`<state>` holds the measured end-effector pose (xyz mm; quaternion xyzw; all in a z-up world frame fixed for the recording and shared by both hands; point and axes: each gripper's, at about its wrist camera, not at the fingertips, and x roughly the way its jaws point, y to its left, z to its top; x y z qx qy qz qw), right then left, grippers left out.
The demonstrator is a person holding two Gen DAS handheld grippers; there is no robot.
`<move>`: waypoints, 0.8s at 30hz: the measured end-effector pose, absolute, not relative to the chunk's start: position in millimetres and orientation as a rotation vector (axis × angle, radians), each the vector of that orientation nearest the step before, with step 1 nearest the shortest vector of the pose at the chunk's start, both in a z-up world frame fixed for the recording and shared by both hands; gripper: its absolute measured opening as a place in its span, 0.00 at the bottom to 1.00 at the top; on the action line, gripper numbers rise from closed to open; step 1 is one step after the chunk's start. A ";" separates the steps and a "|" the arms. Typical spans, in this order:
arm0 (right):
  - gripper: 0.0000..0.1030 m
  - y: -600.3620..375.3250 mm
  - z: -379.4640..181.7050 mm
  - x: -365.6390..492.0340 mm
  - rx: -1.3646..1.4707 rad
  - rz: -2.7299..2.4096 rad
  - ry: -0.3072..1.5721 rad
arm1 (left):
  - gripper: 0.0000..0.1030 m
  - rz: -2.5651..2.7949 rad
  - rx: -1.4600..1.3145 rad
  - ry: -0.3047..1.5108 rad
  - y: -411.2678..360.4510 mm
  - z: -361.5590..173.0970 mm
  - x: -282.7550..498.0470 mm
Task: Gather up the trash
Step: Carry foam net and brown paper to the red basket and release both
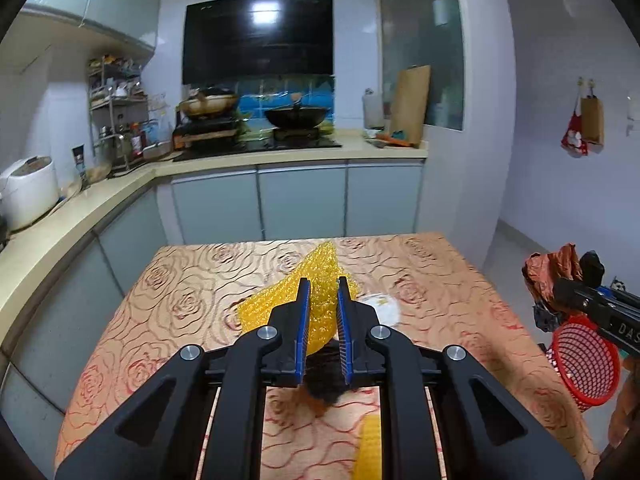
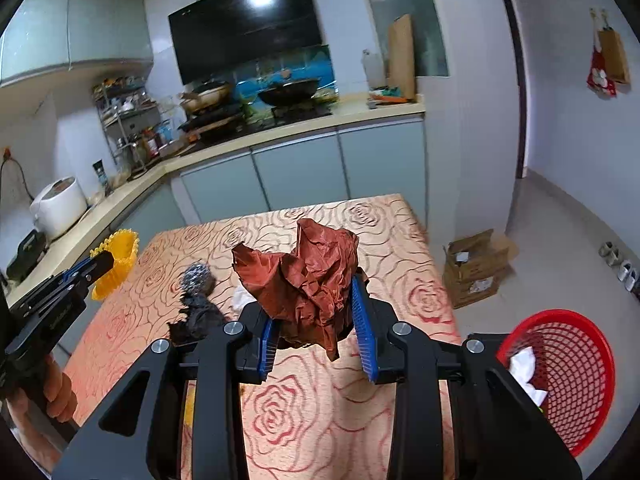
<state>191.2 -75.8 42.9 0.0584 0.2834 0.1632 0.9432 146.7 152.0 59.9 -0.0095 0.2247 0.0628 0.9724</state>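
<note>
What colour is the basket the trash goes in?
Red mesh basket, clearest in the right wrist view, with white paper already inside.

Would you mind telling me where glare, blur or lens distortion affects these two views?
Left wrist view: glare from a ceiling light on the black range hood; fisheye bends the countertop; the white paper on the table is smeared. Right wrist view: the same glare on the hood, dark vignetted corners, the red basket stretched at the edge.

basket [image 1: 586, 364] lower rim cut off | dark scrap [image 1: 326, 384] half-hidden behind jaws
</note>
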 end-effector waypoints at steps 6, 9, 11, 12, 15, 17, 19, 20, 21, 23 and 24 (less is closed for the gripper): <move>0.32 -107.0 47.8 186.1 0.140 0.287 0.563 | 0.12 0.073 0.002 0.446 118.6 64.5 150.6; 0.32 -122.8 47.9 183.0 0.153 0.262 0.560 | 0.12 0.040 0.011 0.447 100.9 64.7 152.5; 0.32 -135.2 47.6 182.0 0.164 0.242 0.559 | 0.12 0.013 0.025 0.444 86.1 64.1 153.6; 0.32 -140.6 46.8 181.3 0.167 0.234 0.558 | 0.12 -0.001 0.029 0.445 79.8 63.4 154.1; 0.32 -160.9 46.3 178.2 0.182 0.199 0.553 | 0.12 -0.047 0.041 0.455 56.6 61.4 158.6; 0.32 -174.0 45.9 176.1 0.189 0.175 0.550 | 0.12 -0.086 0.051 0.456 39.3 60.9 160.7; 0.32 -189.9 45.5 173.6 0.194 0.145 0.546 | 0.12 -0.123 0.056 0.458 24.7 60.9 162.6; 0.32 -195.3 45.4 173.0 0.195 0.132 0.545 | 0.12 -0.140 0.061 0.459 17.2 60.9 163.3; 0.32 -202.3 44.8 172.0 0.197 0.117 0.544 | 0.12 -0.162 0.069 0.458 6.8 60.3 164.3; 0.32 -215.3 44.5 168.9 0.201 0.087 0.543 | 0.12 -0.189 0.080 0.460 -7.8 59.3 166.3; 0.32 -223.6 43.7 167.6 0.204 0.070 0.542 | 0.12 -0.211 0.085 0.462 -18.6 58.2 167.3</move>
